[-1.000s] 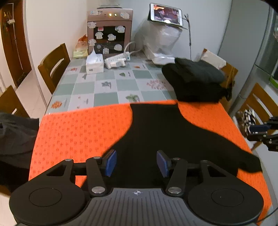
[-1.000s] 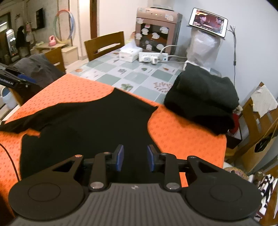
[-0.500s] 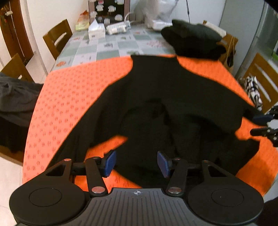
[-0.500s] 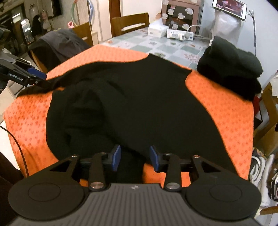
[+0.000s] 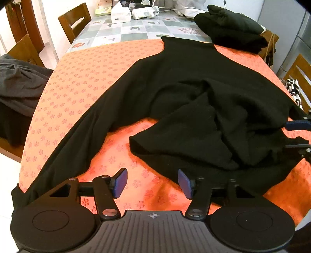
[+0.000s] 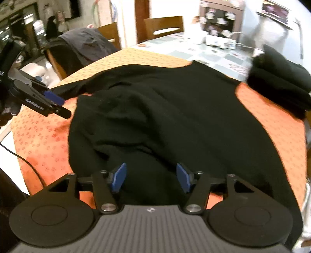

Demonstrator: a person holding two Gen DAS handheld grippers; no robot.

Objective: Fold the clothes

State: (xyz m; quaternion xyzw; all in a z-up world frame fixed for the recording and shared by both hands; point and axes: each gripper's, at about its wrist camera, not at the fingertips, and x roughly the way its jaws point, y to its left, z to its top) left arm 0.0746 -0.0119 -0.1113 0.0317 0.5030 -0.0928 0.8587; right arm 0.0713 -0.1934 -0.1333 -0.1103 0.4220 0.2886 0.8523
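A black long-sleeved top [image 5: 194,101] lies rumpled on the orange mat [image 5: 77,81], one sleeve stretched toward the near left corner. It also shows in the right wrist view [image 6: 175,116]. My left gripper [image 5: 152,183] is open and empty, above bare mat just short of the top's near hem. My right gripper [image 6: 150,178] is open and empty, its blue pads [image 6: 119,176] wide apart over the top's near edge. The right gripper shows at the far right of the left wrist view [image 5: 297,134]. The left gripper shows at the left of the right wrist view [image 6: 56,105].
A stack of folded black clothes [image 5: 231,25] sits at the mat's far right corner. A grey garment [image 5: 17,83] hangs over a chair on the left. A tissue box [image 5: 120,15] and a power strip [image 5: 144,11] sit on the tiled tabletop beyond. Wooden chairs [image 5: 74,19] surround the table.
Both cameras have tilted down and drawn back toward the near edge. The right gripper's pads have opened wider. The top lies more bunched near its middle and hem.
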